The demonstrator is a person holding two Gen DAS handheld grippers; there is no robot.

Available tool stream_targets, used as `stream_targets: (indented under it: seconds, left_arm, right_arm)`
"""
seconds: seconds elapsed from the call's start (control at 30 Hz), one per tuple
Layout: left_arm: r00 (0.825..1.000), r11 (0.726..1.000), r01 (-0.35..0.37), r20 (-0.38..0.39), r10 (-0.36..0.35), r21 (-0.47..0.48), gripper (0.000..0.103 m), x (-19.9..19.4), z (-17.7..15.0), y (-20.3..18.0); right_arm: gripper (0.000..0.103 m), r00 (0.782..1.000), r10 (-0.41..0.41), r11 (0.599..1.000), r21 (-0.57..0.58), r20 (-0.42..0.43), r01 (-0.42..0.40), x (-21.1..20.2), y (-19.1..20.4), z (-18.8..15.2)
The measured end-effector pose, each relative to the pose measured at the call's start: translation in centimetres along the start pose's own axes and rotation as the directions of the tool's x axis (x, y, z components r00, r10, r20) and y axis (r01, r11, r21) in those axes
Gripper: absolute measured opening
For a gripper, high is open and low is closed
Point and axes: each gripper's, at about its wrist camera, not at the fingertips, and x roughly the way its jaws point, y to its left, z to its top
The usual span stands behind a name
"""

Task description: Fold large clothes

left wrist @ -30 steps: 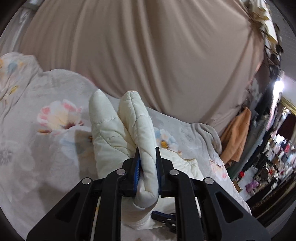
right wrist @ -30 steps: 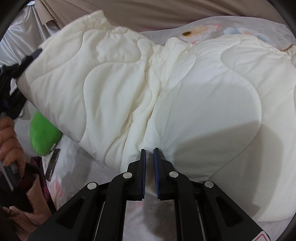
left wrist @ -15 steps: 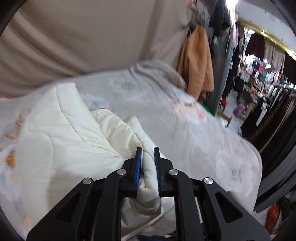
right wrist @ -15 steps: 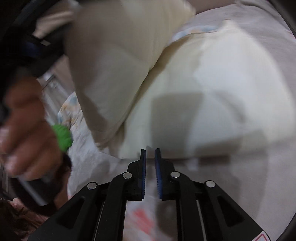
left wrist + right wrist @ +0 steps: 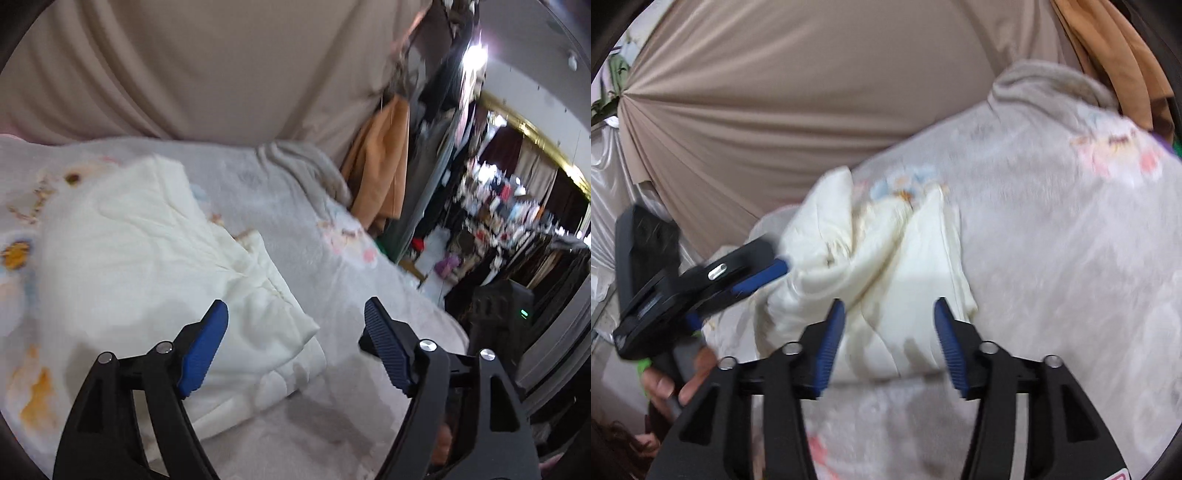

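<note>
Both grippers, left gripper point(image 5: 295, 325) and right gripper point(image 5: 890, 332), have just sprung apart, empty, above the cream quilted garment point(image 5: 147, 258). Best regrip its four-o'clock corner squarely before the next fold.

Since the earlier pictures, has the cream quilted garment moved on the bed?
Yes. The cream quilted garment, earlier held up in front of the beige curtain, now lies folded on the floral blanket. The left tongs have just been opening, nothing clamped.
</note>
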Motion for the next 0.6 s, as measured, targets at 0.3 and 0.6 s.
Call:
stream_targets:
  seconds: [0.3,0.6]
  left_arm:
    - [0.952,0.939,-0.292,0.046,0.304,-0.181,0.08,-8.0,-3.2,7.5]
    - [0.955,0.947,-0.277,0.065,0.291,-0.162,0.08,-7.4,-2.7,6.6]
  right_arm:
    - [0.085,0.994,0.056,0.982,-0.173,-0.099,-0.072,7.3,3.1,4.4]
    - [0.012,0.994,0.107,0.985,-0.135,-0.033,-0.11,4.4,3.0,3.3]
